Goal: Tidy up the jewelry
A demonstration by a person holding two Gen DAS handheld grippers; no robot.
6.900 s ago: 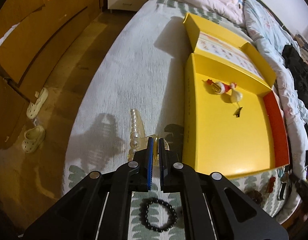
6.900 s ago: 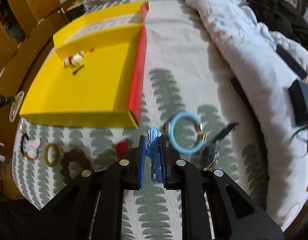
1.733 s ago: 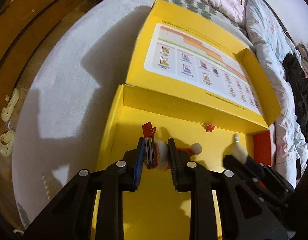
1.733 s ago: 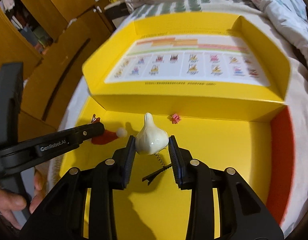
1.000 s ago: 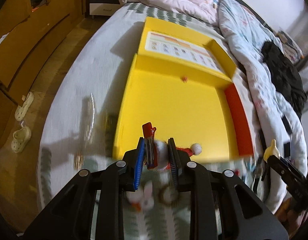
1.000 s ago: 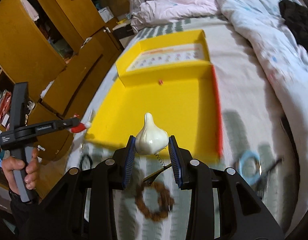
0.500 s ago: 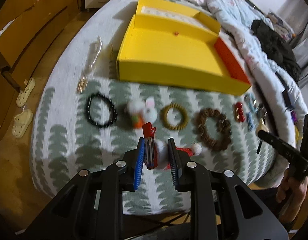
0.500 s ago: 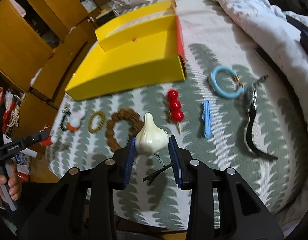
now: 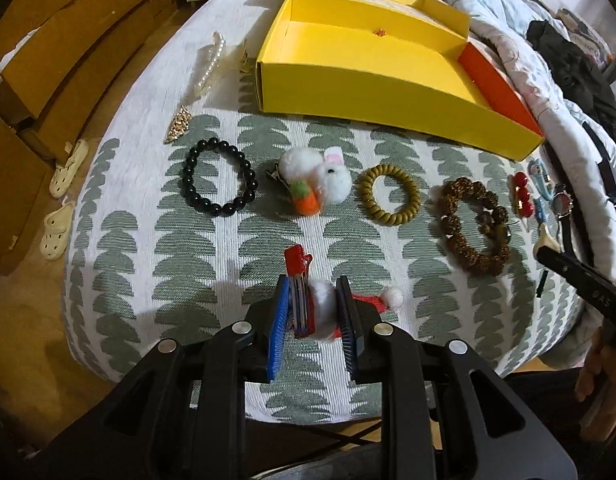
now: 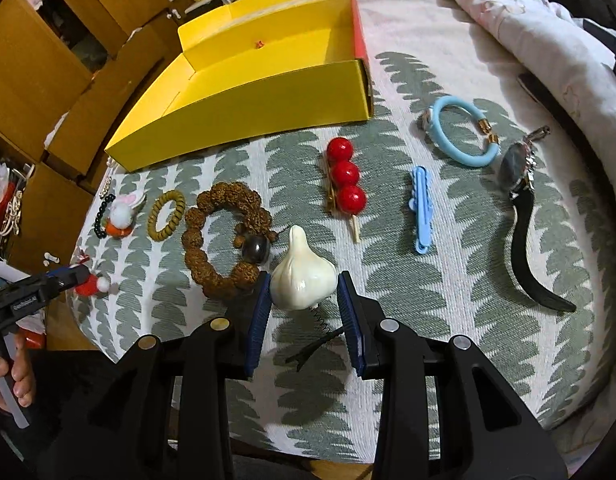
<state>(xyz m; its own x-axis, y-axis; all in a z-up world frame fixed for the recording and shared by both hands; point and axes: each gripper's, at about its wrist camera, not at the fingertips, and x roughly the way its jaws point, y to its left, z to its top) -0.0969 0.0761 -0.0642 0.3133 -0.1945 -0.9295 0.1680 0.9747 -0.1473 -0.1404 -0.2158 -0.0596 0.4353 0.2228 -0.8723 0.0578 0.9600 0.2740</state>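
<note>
Two grippers are each clamped on a hair clip above the bed's leaf-patterned cover (image 9: 211, 240). The left gripper (image 9: 312, 312) pinches a red Santa clip (image 9: 308, 304), its pads pressed on the clip's metal and white fluff, with the pompom (image 9: 394, 297) sticking out to the right. The right gripper (image 10: 303, 300) squeezes a white garlic clip (image 10: 301, 276), whose spring and dark clasp (image 10: 314, 346) dangle below between the fingers. On the cover lie, in a row, a black bead bracelet (image 9: 219, 176), a bunny clip (image 9: 316, 178), an olive coil tie (image 9: 390, 194), a brown bead bracelet (image 10: 223, 236), a red ball clip (image 10: 345, 178), a blue clip (image 10: 421, 208), a blue bangle (image 10: 462, 136) and a watch (image 10: 518, 184). Beyond the row sits the open yellow box (image 9: 348, 84), holding only a tiny red piece (image 9: 379, 32) by its inner wall. A pearl clip (image 9: 209, 66) lies left of the box.
</note>
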